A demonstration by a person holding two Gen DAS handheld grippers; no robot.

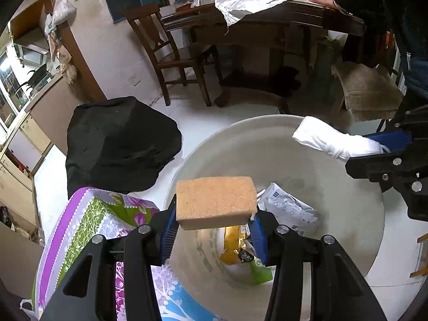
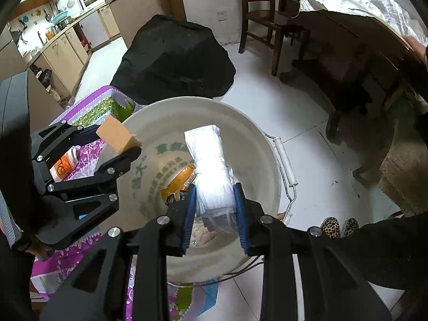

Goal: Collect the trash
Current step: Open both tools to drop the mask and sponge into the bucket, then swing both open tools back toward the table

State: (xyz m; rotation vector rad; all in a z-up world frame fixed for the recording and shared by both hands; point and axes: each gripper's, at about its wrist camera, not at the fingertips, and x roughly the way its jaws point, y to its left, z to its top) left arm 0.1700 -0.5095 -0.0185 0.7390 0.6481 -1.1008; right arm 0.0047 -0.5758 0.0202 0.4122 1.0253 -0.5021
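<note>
A tan sponge block (image 1: 215, 202) is clamped between the blue pads of my left gripper (image 1: 214, 226), above the near rim of a white plastic bucket (image 1: 347, 214). My right gripper (image 2: 214, 214) is shut on a white rolled wad of tissue (image 2: 211, 171) over the same bucket (image 2: 149, 123). In the left wrist view the right gripper (image 1: 385, 147) holds that wad (image 1: 331, 139) at the bucket's far right rim. In the right wrist view the left gripper (image 2: 117, 144) holds the sponge (image 2: 117, 136) at the left rim. Inside the bucket lie a yellow wrapper (image 1: 232, 243), a white printed packet (image 1: 289, 208) and a green scrap (image 1: 260, 274).
A table with a purple, green and blue floral cloth (image 1: 88, 227) stands left of the bucket. A black covered bulk (image 1: 120, 144) sits behind it on the white tiled floor. A dark wooden table (image 1: 267, 18) with a white cloth and a wooden chair (image 1: 171, 53) stand farther back.
</note>
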